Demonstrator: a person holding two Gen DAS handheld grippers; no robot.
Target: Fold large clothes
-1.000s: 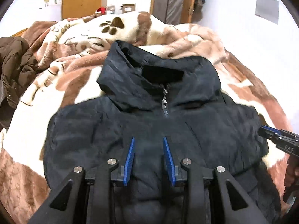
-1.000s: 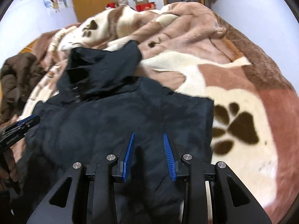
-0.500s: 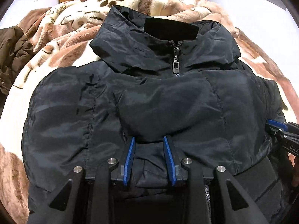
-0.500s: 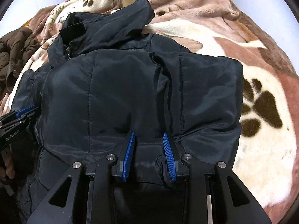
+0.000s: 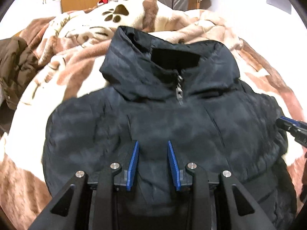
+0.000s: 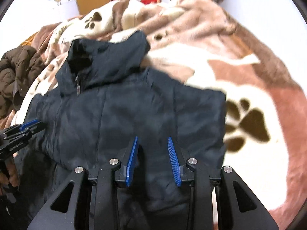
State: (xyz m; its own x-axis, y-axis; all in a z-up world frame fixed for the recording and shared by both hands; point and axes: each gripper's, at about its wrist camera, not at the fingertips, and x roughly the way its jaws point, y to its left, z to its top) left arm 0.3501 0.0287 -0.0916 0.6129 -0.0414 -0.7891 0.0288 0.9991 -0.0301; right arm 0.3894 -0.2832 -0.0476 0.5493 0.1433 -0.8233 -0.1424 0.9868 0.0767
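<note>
- One big blanket (image 5: 80, 61) with paw prints covers the bed, and the task's thing lies on top of it.
- The black jacket (image 5: 172, 126) lies front up near the middle of the blanket, zipped, collar at the far end.
- A brown coat (image 6: 17, 72) lies crumpled at the left edge of the blanket, apart from the jacket.
- The left tool (image 5: 152, 160) has its blue pads partly spread, with a fold of the jacket's lower part between them; I cannot tell if they pinch it.
- The right tool (image 6: 152, 156) looks the same, over the jacket's right half; a grip cannot be told.
</note>
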